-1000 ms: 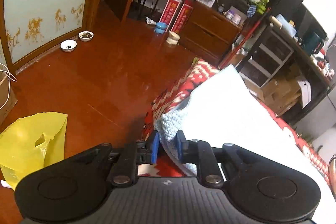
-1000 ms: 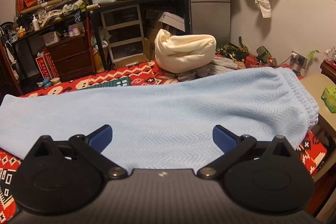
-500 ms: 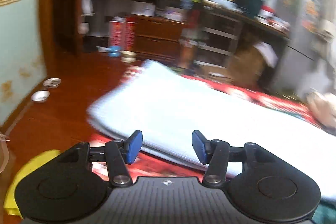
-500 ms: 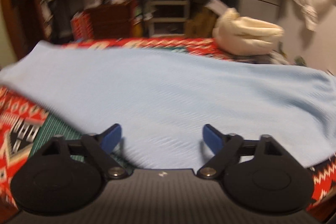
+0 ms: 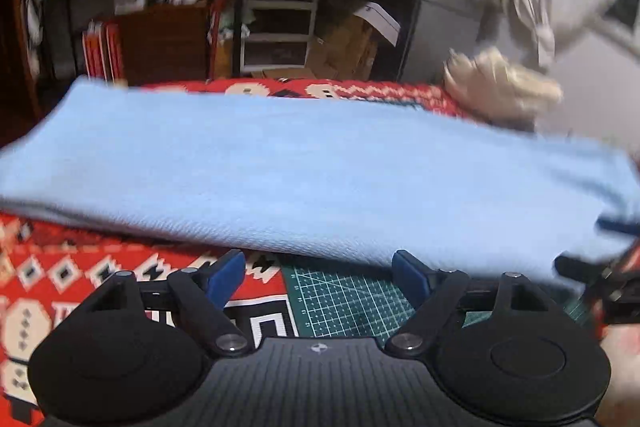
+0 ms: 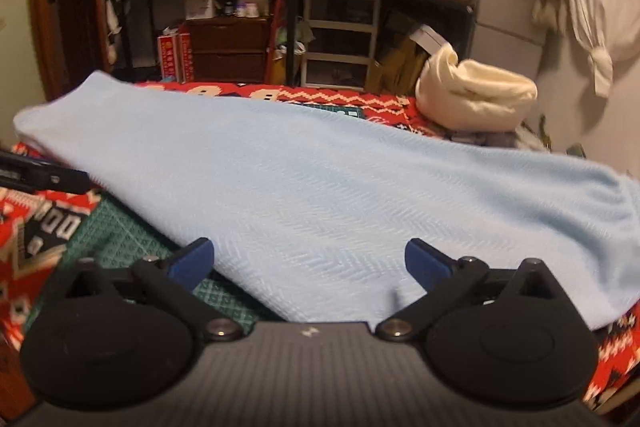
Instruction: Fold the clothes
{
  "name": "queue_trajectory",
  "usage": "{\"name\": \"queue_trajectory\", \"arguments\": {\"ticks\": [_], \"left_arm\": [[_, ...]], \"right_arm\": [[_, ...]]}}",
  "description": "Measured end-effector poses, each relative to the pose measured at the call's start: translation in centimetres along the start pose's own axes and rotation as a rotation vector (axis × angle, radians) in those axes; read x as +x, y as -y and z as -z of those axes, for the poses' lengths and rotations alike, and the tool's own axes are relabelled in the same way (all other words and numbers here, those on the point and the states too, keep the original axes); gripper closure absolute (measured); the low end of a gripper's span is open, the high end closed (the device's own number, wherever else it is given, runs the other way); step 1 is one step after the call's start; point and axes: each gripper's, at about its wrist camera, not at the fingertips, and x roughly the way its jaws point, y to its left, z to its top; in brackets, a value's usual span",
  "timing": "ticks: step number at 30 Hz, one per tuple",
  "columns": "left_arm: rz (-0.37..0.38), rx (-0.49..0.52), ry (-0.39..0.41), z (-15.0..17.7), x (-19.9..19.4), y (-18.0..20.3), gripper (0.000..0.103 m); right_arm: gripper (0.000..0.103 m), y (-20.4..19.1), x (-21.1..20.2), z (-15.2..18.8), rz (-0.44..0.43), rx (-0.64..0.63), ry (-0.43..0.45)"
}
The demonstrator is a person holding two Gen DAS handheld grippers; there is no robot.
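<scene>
Cluttered room; light blue knit garment (image 6: 320, 187) flat on patterned counter (image 5: 80, 267). Soft, limp, light: pinch near hem corners. Left gripper (image 5: 319, 277) jaws just opened wide, right gripper (image 6: 310, 265) fully open; both empty.

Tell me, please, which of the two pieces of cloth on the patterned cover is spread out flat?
The light blue garment lies spread flat across the cover; the cream cloth behind it sits bunched in a rounded heap.

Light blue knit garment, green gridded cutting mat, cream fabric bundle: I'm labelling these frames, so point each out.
Light blue knit garment (image 6: 320, 187): right wrist view, middle of its top.
Green gridded cutting mat (image 5: 344, 295): left wrist view, bare gridded patch.
Cream fabric bundle (image 6: 476, 99): right wrist view, front bulge.
</scene>
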Motion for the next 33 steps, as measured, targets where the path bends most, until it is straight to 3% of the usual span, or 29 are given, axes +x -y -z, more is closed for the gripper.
{"name": "queue_trajectory", "arguments": {"ticks": [4, 7, 10, 16, 18, 20, 21, 25, 33], "left_arm": [[-0.057, 0.222, 0.093, 1.5, 0.0, 3.1, 0.016], [-0.004, 0.318, 0.037, 1.8, 1.3, 4.6, 0.016], [0.043, 0.309, -0.01, 1.7, 1.9, 4.9, 0.016], [0.134, 0.27, -0.049, 0.7, 1.7, 4.6, 0.016], [0.171, 0.29, -0.052, 0.5, 1.4, 4.6, 0.017], [0.199, 0.312, -0.038, 0.4, 1.1, 4.8, 0.034], [0.194, 0.347, -0.029, 0.5, 1.3, 5.2, 0.044], [0.162, 0.531, 0.011, 1.1, 2.4, 7.4, 0.063], [0.109, 1.074, 0.157, 4.6, 4.2, 11.8, 0.059]], "right_arm": [[0.0, 0.0, -0.3, 1.2, -0.013, -0.054, -0.002], [0.0, -0.5, -0.3, 2.0, -0.007, -0.121, -0.008], [0.003, -1.7, 0.3, 2.5, -0.012, -0.226, -0.021], [0.052, -2.9, 3.0, 2.1, -0.009, -0.381, -0.079], [0.074, -2.5, 3.2, 1.2, -0.044, -0.356, -0.077], [0.076, -1.6, 2.7, 0.0, -0.072, -0.279, -0.061], [0.077, -1.0, 2.5, -0.6, -0.082, -0.237, -0.054], [0.081, 0.9, 2.4, -2.0, -0.132, -0.085, -0.061], [0.082, 1.9, 2.6, -2.5, -0.152, -0.045, -0.076]]}}
